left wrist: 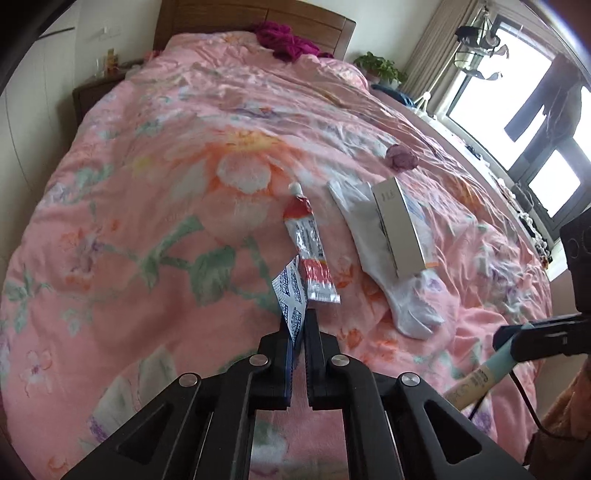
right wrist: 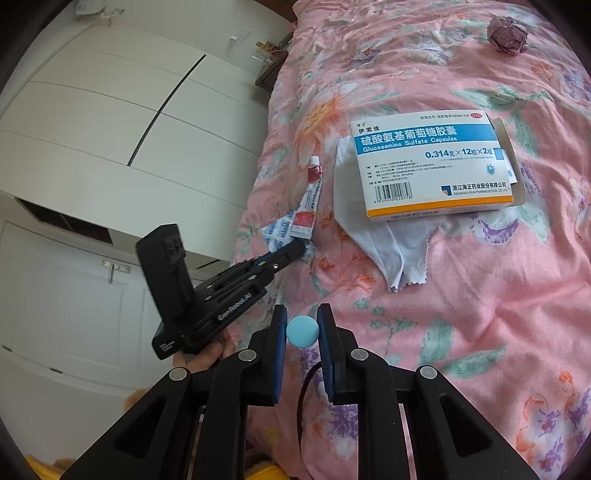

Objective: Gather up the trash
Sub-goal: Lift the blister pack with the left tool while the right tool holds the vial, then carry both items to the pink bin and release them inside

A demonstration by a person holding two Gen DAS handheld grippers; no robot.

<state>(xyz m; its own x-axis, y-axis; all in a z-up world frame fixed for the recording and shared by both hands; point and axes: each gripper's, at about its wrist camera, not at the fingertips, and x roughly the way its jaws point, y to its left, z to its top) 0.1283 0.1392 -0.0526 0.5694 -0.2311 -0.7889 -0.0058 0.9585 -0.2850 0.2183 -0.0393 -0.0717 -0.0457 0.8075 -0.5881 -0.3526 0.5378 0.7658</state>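
Pinching a blue-and-white printed sachet between its nearly closed fingers, the left claw reaches over a bed covered by a pink floral quilt. Just past the sachet, touching its upper edge, lies a red-and-white ointment tube with its white cap pointing toward the headboard. To the right of the tube a white tissue is spread on the quilt, and a medicine box labelled Glucosamine Sulfate Capsules rests on top of it, one end flap open. Farther up the bed, well apart from the box, sits a crumpled purple paper ball. The right claw is clamped around a pale tube with a light blue round cap, the cap showing end-on between the blue pads. White wardrobe doors stand beside the bed, and a window is on the far side.
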